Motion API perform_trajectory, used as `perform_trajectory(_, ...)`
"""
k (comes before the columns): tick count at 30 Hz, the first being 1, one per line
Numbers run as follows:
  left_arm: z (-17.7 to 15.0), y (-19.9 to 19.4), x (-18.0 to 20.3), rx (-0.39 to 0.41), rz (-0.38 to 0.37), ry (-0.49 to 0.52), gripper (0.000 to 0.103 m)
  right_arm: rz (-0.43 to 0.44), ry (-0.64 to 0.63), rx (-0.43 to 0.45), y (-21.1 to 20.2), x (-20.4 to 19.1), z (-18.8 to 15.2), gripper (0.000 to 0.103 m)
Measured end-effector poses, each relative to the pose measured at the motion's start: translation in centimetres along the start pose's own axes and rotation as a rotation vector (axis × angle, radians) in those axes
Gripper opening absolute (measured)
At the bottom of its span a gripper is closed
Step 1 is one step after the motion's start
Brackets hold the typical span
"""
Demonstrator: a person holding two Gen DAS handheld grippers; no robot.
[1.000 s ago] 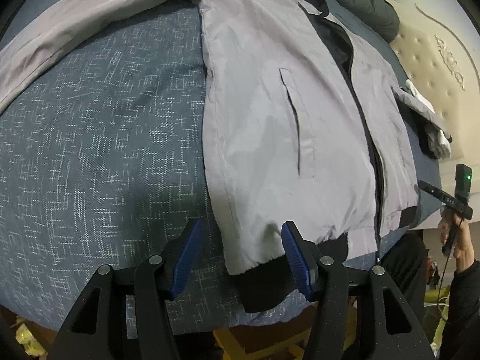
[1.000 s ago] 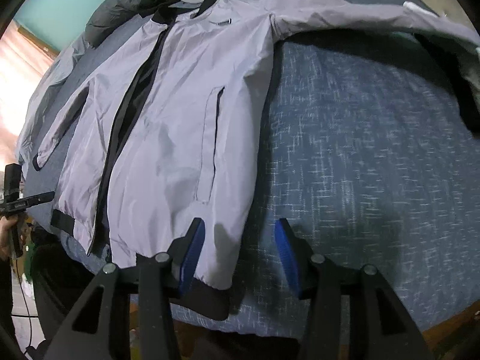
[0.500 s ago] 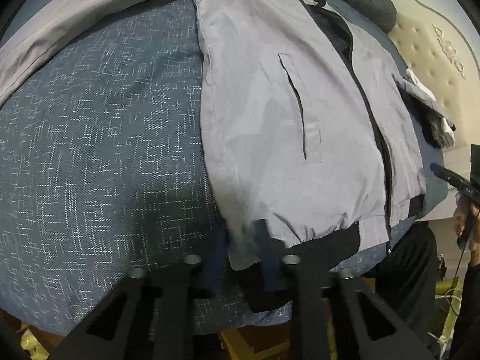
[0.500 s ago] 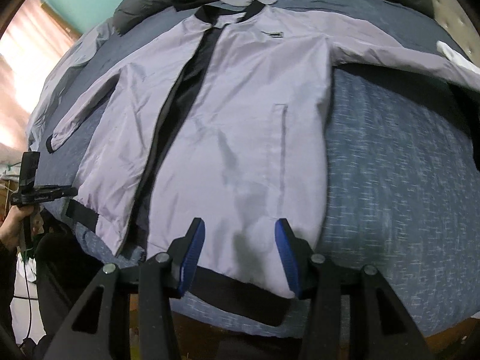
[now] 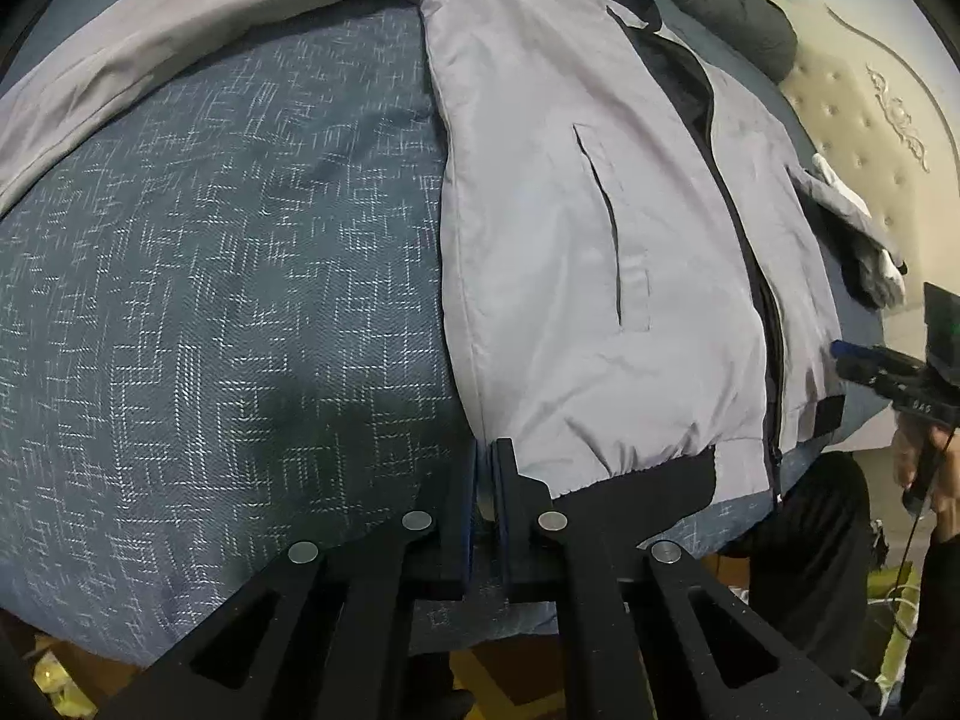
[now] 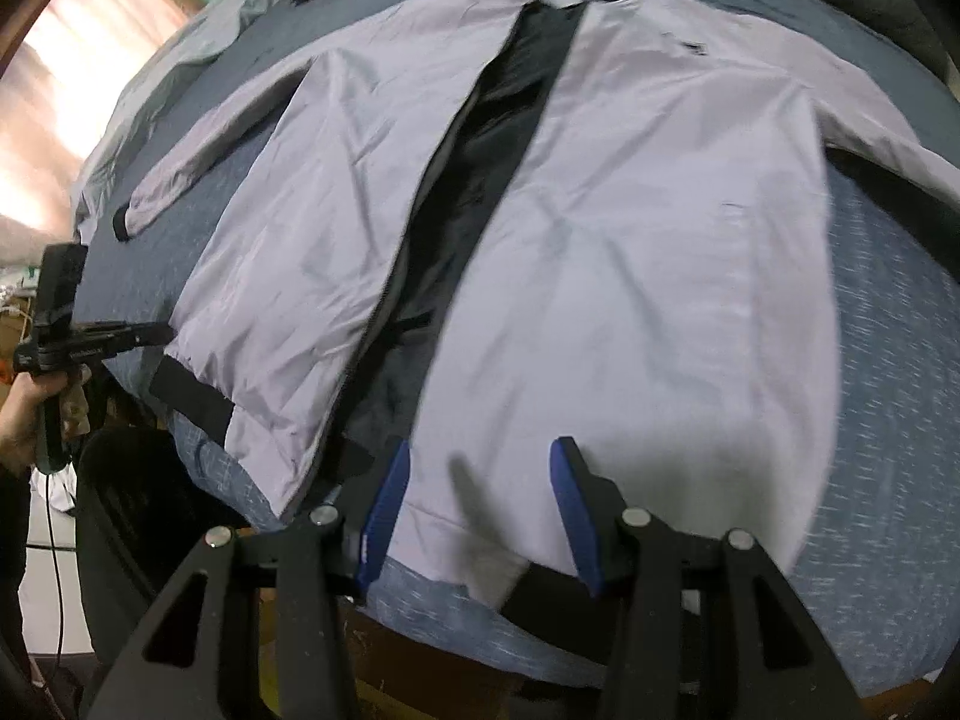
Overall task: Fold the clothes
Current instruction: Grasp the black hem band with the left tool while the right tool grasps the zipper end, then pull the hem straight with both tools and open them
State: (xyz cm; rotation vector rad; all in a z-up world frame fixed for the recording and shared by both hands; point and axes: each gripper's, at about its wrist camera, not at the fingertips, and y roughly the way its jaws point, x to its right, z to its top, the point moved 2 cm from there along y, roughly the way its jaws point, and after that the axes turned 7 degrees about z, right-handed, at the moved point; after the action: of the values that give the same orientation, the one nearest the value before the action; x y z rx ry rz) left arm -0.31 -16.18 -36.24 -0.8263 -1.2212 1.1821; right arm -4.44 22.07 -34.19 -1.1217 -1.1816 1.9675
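A grey jacket (image 5: 570,228) with a black zip line and black hem band lies face up and unzipped on the bed; it also shows in the right wrist view (image 6: 648,252). My left gripper (image 5: 485,468) is shut on the jacket's bottom left hem corner at the bed's near edge. My right gripper (image 6: 474,510) is open, its blue pads either side of the hem of the right front panel, just above the cloth. The left gripper shows from the side in the right wrist view (image 6: 90,342), and the right gripper at the left wrist view's right edge (image 5: 870,366).
The bed has a dark blue patterned cover (image 5: 210,300). One grey sleeve (image 5: 150,54) stretches away to the left. A dark garment (image 5: 732,6) and more clothes lie at the head end by a padded headboard (image 5: 870,120). A curtain (image 6: 66,96) hangs at the left.
My left gripper has closed on the hem corner; it was open a second ago. My right gripper has moved left along the hem, from the jacket's side edge toward the zip.
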Motion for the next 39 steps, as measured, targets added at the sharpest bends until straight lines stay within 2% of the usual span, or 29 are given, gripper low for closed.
perform_trajectory(5, 0.1, -0.2, -0.3, 0.004, -0.004, 0.001, 0.006, -0.018, -0.004, -0.044, 3.0, -1.8, 1.0, 0.049)
perform_trajectory(12, 0.4, -1.3, -1.0, 0.025, 0.006, 0.02, 0.006, -0.109, -0.014, -0.096, 6.6, -2.0, 1.5, 0.047)
perform_trajectory(15, 0.2, -2.0, -2.0, 0.037, -0.001, 0.015, 0.006, -0.121, -0.015, -0.088, 6.8, -1.7, 1.6, 0.031)
perform_trajectory(16, 0.0, -2.2, -2.3, 0.041, -0.006, 0.011, 0.006, -0.12, -0.012, -0.082, 6.7, -1.6, 1.7, 0.021)
perform_trajectory(17, -0.1, -2.8, -3.3, 0.048, -0.009, 0.006, 0.006, -0.114, -0.005, -0.074, 6.5, -1.5, 1.7, 0.015)
perform_trajectory(20, 0.0, -3.5, -4.3, 0.062, -0.015, -0.003, 0.006, -0.089, 0.01, -0.049, 5.5, -1.0, 1.9, 0.009)
perform_trajectory(26, 0.0, -3.6, -2.7, 0.081, -0.018, -0.015, 0.006, 0.015, 0.014, 0.012, 3.1, -2.3, 3.2, 0.009)
perform_trajectory(29, 0.3, -4.1, -2.5, 0.091, -0.027, -0.024, 0.006, 0.038, 0.003, 0.019, 4.0, -3.6, 4.0, 0.009)
perform_trajectory(33, 0.4, -4.9, -2.2, 0.095, -0.03, -0.008, 0.006, 0.034, 0.01, -0.021, 6.5, -3.7, 4.2, 0.009)
perform_trajectory(36, 0.4, -5.3, -2.0, 0.101, -0.031, -0.003, 0.007, 0.047, 0.029, -0.029, 7.3, -3.4, 4.0, 0.016)
perform_trajectory(38, 0.5, -5.4, -2.0, 0.103, -0.031, -0.005, 0.007, 0.092, 0.035, -0.012, 6.6, -3.5, 3.8, 0.029)
perform_trajectory(39, 0.7, -5.3, -2.2, 0.101, -0.03, -0.009, 0.007, 0.108, 0.025, 0.008, 5.7, -3.6, 3.7, 0.032)
